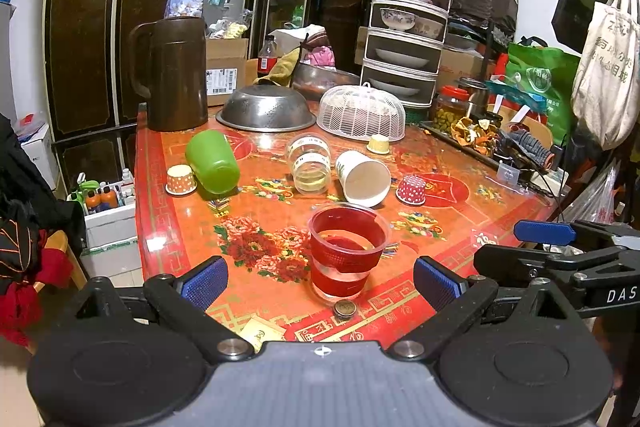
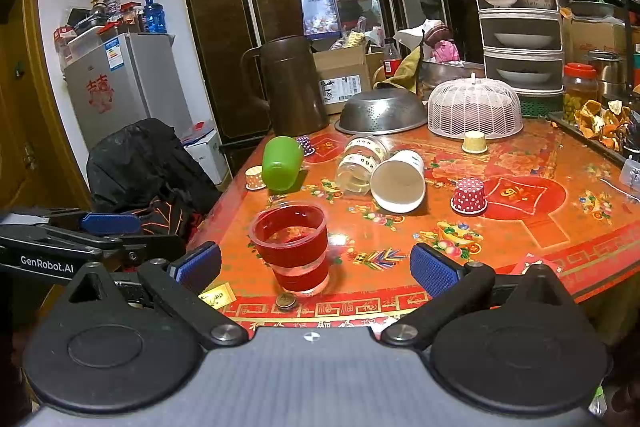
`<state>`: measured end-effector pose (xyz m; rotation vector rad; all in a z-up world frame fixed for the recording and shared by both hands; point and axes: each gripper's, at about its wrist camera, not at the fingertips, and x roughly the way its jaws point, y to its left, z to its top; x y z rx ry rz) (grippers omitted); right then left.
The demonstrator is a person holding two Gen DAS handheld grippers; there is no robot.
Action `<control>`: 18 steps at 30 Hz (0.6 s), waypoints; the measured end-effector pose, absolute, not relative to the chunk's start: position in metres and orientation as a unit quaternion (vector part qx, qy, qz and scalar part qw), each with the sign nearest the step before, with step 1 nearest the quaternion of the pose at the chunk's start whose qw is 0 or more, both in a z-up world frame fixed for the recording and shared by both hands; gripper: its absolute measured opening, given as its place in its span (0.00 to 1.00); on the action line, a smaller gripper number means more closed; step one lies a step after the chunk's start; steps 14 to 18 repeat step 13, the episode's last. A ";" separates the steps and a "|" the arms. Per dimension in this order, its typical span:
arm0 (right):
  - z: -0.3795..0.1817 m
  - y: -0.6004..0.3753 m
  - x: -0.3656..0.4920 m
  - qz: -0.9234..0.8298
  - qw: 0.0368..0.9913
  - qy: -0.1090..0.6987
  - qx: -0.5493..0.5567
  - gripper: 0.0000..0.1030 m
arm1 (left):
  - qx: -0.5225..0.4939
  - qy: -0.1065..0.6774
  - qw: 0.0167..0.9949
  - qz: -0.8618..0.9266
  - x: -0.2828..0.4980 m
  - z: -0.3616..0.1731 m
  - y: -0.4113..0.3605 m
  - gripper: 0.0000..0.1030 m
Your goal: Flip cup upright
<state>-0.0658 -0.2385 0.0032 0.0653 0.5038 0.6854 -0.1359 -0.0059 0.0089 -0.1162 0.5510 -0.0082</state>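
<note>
A clear plastic cup with a red band [image 1: 346, 251] stands upright near the table's front edge; it also shows in the right wrist view [image 2: 294, 247]. Behind it lie three cups on their sides: a green cup [image 1: 212, 162] [image 2: 282, 164], a clear glass jar [image 1: 310, 163] [image 2: 360, 163] and a white paper cup [image 1: 363, 178] [image 2: 398, 181]. My left gripper [image 1: 320, 281] is open and empty, just in front of the red-banded cup. My right gripper [image 2: 316, 267] is open and empty, the cup between its fingers' line and slightly left.
Small paper cups stand upside down: dotted orange [image 1: 181, 179], red polka-dot [image 1: 412, 189] [image 2: 469, 195], yellow [image 1: 378, 143]. A brown jug [image 1: 172, 73], steel colander [image 1: 266, 109] and white mesh cover [image 1: 362, 113] stand at the back. A coin [image 1: 345, 308] lies by the front edge.
</note>
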 end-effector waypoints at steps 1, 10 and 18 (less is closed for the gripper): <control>0.003 -0.238 -0.066 0.332 0.910 0.245 0.032 0.99 | -0.057 0.272 0.961 -0.004 -0.136 0.009 -0.006 0.97; 0.001 -0.238 -0.064 0.334 0.909 0.247 0.032 0.99 | -0.043 0.257 0.965 -0.002 -0.137 0.009 -0.008 0.97; -0.002 -0.237 -0.063 0.335 0.908 0.248 0.034 0.99 | -0.039 0.252 0.967 -0.002 -0.137 0.009 -0.009 0.97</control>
